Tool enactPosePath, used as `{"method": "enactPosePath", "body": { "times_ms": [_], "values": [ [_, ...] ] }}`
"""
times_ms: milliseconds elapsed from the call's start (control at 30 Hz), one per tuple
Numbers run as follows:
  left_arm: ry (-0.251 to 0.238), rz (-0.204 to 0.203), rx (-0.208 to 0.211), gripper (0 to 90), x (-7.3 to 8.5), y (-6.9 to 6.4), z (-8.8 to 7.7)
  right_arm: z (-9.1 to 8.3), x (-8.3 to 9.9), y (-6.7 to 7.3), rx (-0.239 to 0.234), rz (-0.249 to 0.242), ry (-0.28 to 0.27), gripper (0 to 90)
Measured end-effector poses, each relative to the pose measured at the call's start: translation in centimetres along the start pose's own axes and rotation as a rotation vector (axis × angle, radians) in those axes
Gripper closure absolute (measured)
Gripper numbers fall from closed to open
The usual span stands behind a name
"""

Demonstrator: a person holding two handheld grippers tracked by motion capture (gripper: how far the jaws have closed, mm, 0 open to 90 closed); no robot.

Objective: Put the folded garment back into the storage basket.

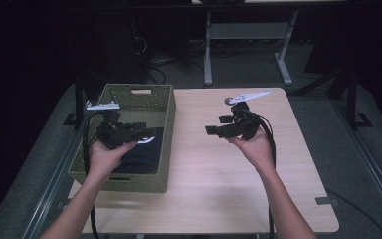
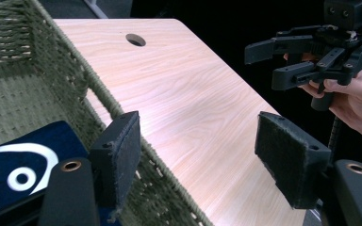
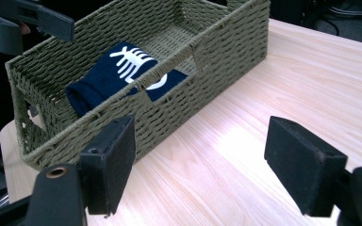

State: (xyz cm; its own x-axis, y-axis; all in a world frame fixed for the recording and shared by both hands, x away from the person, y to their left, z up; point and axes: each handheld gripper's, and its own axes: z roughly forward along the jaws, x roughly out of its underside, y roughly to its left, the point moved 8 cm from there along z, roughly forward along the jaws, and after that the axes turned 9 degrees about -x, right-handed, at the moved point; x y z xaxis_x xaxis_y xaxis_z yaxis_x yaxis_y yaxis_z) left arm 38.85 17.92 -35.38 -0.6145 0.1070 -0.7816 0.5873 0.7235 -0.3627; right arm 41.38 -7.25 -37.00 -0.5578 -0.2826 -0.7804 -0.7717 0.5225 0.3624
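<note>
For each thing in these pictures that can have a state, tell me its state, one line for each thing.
Left gripper: open, jaws wide apart, holding nothing, over the basket's edge.
Right gripper: open, holding nothing, above the table.
Woven basket: upright on the table, no lid.
Dark blue cloth: folded, lying flat inside the basket.
Table: bare wood beside the basket.

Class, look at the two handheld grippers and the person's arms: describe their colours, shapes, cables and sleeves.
Both grippers, left gripper and right gripper, are black, angular frames with two flat jaws faced in dark, fuzzy rectangular pads. Brass-coloured rivets mark the jaw arms. Each carries a pale grey three-cornered plate and trails a black cable. The forearms are bare, no sleeves in view.
</note>
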Motion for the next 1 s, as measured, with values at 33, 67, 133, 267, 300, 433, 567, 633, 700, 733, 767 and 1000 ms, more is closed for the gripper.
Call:
{"method": "enactPosePath", "body": {
  "times_ms": [33,67,133,267,300,433,567,633,700,733,767,1000],
  "values": [
    [-0.002,0.002,0.003,30.7,0.0,-0.2,0.2,-0.2,0.1,-0.1,-0.004,0.008,0.002,25.2],
    [-0.003,-0.002,0.008,30.3,0.0,-0.4,0.3,-0.4,0.3,-0.3,-0.004,0.011,0.003,24.9],
    [0.0,-0.007,0.019,28.9,0.0,-0.8,0.7,-0.8,0.5,-0.5,0.005,0.011,0.0,24.3],
    [0.004,-0.002,0.021,28.6,0.1,-1.7,1.5,-1.7,1.3,-1.0,0.015,0.016,-0.005,23.9],
    [0.006,0.003,0.017,28.5,0.1,-1.9,1.7,-2.0,1.5,-1.1,0.016,0.017,-0.007,23.9],
    [0.007,0.013,0.019,28.0,0.0,-2.9,2.4,-3.1,2.3,-1.8,0.015,0.035,-0.012,24.1],
    [0.003,0.027,0.022,27.3,0.1,-4.2,3.1,-4.0,3.0,-2.2,0.018,0.037,-0.024,24.1],
    [0.002,0.032,0.027,27.3,0.1,-4.9,3.5,-4.4,3.4,-2.5,0.021,0.04,-0.025,24.1],
    [0.0,0.037,0.032,27.3,0.1,-5.6,3.9,-5.0,3.7,-2.6,0.024,0.045,-0.026,24.1],
    [0.003,0.041,0.033,27.3,0.2,-5.9,4.2,-5.3,3.9,-2.7,0.025,0.042,-0.03,24.1],
    [0.001,0.042,0.034,27.3,0.2,-6.2,4.4,-5.6,4.1,-2.8,0.028,0.042,-0.032,24.1],
    [0.006,0.063,0.056,27.3,0.4,-8.4,6.2,-7.9,5.7,-3.6,0.06,0.065,-0.056,25.1]
  ]
}}
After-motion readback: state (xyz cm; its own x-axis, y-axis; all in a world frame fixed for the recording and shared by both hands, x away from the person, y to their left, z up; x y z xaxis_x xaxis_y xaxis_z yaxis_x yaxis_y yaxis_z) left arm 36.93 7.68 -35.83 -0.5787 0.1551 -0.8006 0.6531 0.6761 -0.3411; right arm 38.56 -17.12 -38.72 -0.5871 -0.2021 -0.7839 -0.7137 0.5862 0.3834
